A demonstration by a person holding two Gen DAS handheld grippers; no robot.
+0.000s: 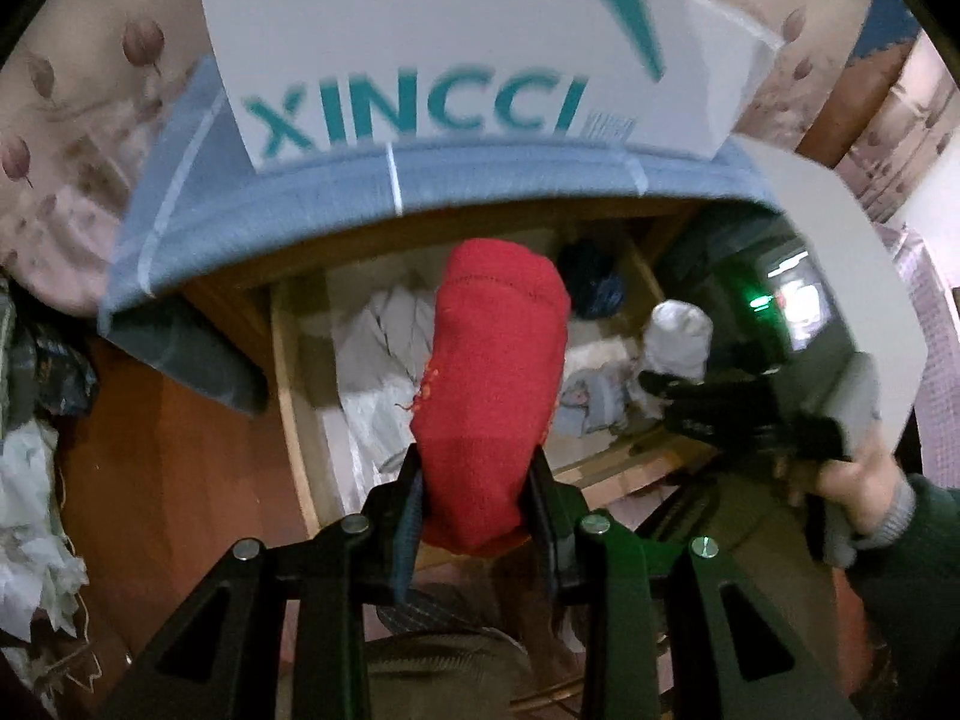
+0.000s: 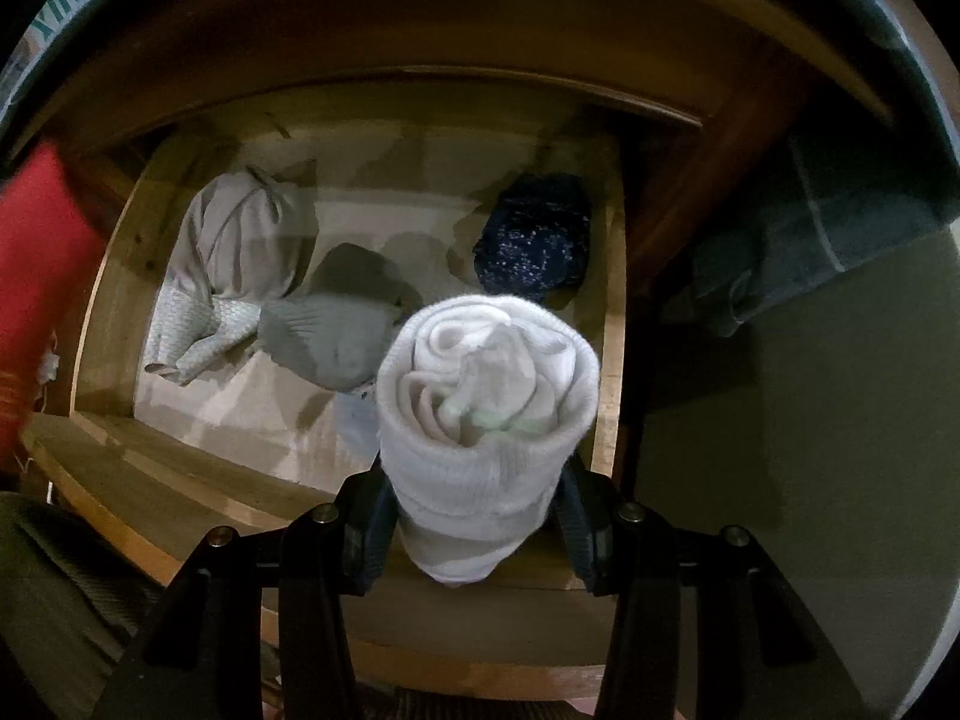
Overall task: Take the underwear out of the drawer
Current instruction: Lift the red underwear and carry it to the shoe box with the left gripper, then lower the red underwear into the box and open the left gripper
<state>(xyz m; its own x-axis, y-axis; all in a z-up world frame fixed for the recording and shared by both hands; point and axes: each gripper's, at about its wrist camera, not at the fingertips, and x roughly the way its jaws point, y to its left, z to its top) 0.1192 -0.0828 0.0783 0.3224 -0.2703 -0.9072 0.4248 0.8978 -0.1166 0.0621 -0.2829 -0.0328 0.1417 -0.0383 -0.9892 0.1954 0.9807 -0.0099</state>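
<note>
Drawer [image 2: 606, 360] open, both tongs loaded. Left gripper [image 1: 477, 480] clamped on red roll [image 1: 498, 384], raised above front edge for clearance. Right gripper [image 2: 477, 498] squeezing white roll [image 2: 489, 396] over right front corner. Grey bundle [image 2: 240, 240] at left wall, dark blue roll [image 2: 534, 246] in back right corner.

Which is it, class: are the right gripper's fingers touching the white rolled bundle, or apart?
Touching. The right wrist view shows the right gripper with both fingers pressed against the white rolled bundle.

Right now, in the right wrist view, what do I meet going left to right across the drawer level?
Red roll → beige-grey garment → grey bundle → white roll held in the right hand-held gripper → drawer's right wall.
</note>
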